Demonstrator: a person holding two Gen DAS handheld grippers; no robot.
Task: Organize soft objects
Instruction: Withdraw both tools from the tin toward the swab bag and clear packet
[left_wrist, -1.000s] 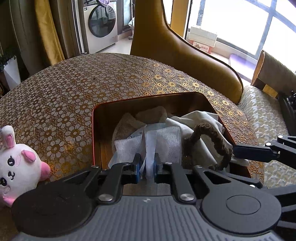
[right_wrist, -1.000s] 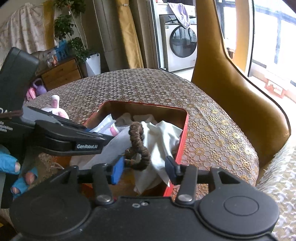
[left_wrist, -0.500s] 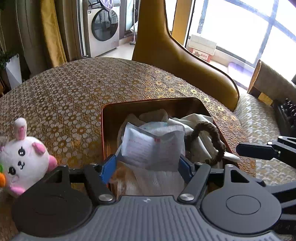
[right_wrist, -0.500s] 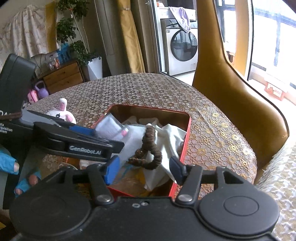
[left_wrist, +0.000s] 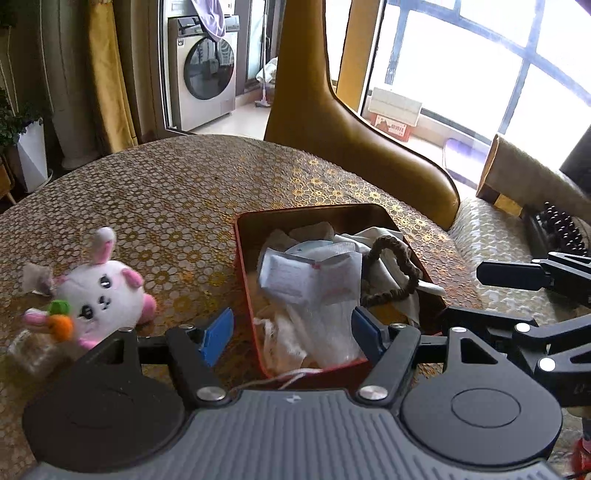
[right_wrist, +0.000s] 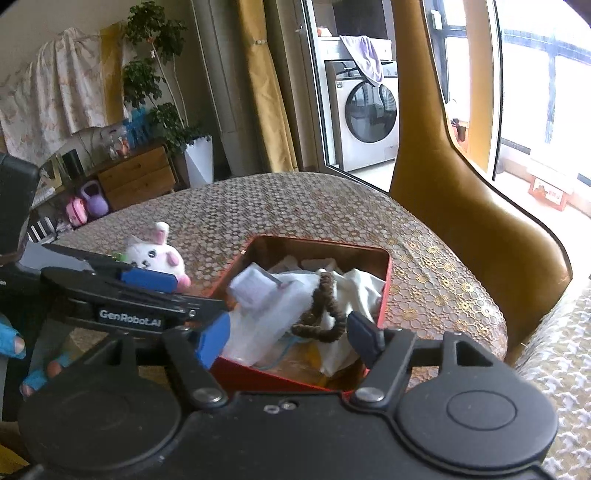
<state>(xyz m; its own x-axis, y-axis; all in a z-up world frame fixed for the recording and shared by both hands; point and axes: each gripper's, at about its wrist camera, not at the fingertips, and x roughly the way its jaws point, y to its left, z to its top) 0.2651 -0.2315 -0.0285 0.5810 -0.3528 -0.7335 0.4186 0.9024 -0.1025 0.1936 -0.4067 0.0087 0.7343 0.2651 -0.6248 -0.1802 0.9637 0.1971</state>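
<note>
One red tin (left_wrist: 243, 273) sits near the table's (left_wrist: 177, 192) right edge, holding a white packet (left_wrist: 295, 280), pale cloths (left_wrist: 373, 240) and one brown hair tie (left_wrist: 395, 269); bare tabletop lies beyond it. Left gripper (left_wrist: 291, 334) and right gripper (right_wrist: 288, 338) both hover with jaws wide, empty. Only the left view shows what may be a wrapper (left_wrist: 35, 278) behind the single plush rabbit (left_wrist: 101, 288).

One tin (left_wrist: 243, 258), red. In tin: one packet (left_wrist: 295, 280), one brown hair tie (left_wrist: 391, 269), several white cloths (left_wrist: 325, 339), count unclear. Left of tin: one plush rabbit (left_wrist: 99, 284). Behind tin: one chair (left_wrist: 343, 136).
</note>
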